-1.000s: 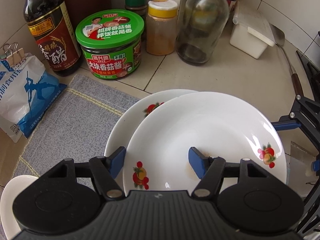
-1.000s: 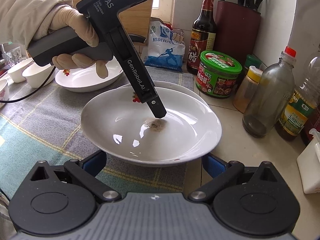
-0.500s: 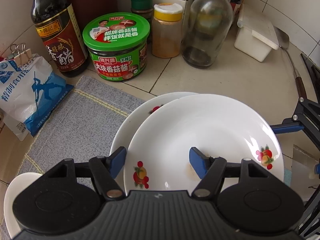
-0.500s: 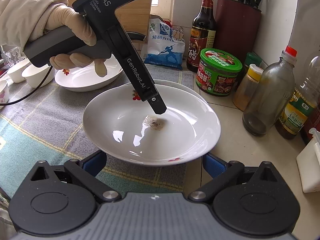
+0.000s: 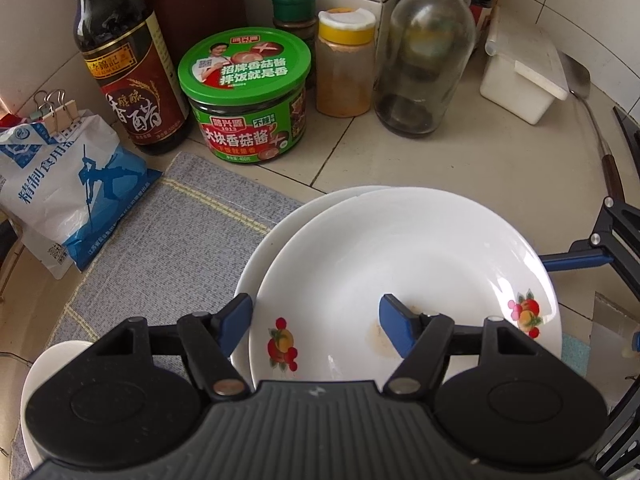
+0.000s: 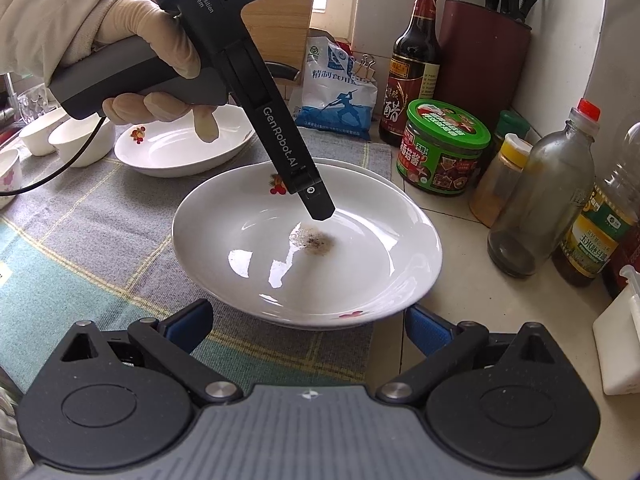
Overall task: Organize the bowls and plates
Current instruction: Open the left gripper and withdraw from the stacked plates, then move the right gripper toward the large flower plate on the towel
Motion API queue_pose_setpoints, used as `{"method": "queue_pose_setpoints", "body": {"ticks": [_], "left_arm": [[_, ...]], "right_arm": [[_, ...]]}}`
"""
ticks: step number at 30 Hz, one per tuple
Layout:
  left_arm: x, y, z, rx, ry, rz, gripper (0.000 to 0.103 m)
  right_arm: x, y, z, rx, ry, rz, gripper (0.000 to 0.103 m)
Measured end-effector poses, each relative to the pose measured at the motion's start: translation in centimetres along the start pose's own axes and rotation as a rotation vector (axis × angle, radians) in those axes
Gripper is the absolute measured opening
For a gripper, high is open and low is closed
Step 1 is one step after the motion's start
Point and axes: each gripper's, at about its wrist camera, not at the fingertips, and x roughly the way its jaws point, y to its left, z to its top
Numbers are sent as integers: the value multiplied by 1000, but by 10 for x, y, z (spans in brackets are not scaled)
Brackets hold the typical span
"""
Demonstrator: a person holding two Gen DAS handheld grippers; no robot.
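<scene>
plates: top plate [image 6: 312, 276] white w/ fruit print, brown smudge in its middle, sits stacked on a second plate [image 5: 276, 232] whose rim peeks out behind/left. stack lies half on the grey woven mat [image 5: 160, 232], half over the tiled counter [image 5: 460, 152]. third plate [image 6: 180, 152] further back on the mat, apart from the stack, small white bowls [image 6: 76, 140] beyond it at the far left.

left gripper [image 5: 316, 320] over the near rim of the top plate, jaws have just been opening; rim sits between the blue pads, one pad outside the rim, other over the plate's inside, not clamping as far as visible. gloved hand [image 6: 152, 60] holds its handle, tip just above the smudge.

right gripper [image 6: 308, 320] low in front of the stack, jaws spread wide, pads either side of the plate's near edge, nothing gripped.

behind on counter: green-lid jar [image 5: 246, 96], vinegar bottle [image 5: 128, 60], salt bag [image 5: 68, 184], glass bottle [image 5: 424, 52].
</scene>
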Motion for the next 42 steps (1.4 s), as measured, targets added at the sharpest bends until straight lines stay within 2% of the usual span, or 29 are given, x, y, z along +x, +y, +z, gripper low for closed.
{"method": "queue_pose_setpoints", "body": {"ticks": [6,12,16,19,23,25,27,31,37,42], "left_arm": [[-11,2,-6,-1,-56,50,76],[-45,3,-28,-43,-178,81,80],[-78,-2,-53,-35,-273,127,84],[-97,-5,-73,-55,-328,168,86],[-113,-8,-106,-129,-376,241,87],[-115,-9,-125,-197,-389,287,89],[-110,-7,-143,-271,-373,322,90],[-96,-7,-173,-342,-329,417,90],[-67,-1,-202,-432,-254,440,90],[-52,3,-211,-508,-266,436,90]], "right_arm": [[-3,2,-2,-4,-3,2,103],[-11,10,-1,-7,0,-42,103],[-14,21,6,-12,-3,-91,103],[-16,28,12,-4,-17,-87,103],[-13,40,23,-1,-36,-84,103],[-11,44,29,-2,-41,-85,103],[-9,47,34,-3,-47,-79,103],[-2,51,46,-19,-46,-69,103],[6,59,62,-61,-42,-26,103],[13,63,73,-92,-31,6,103]]}}
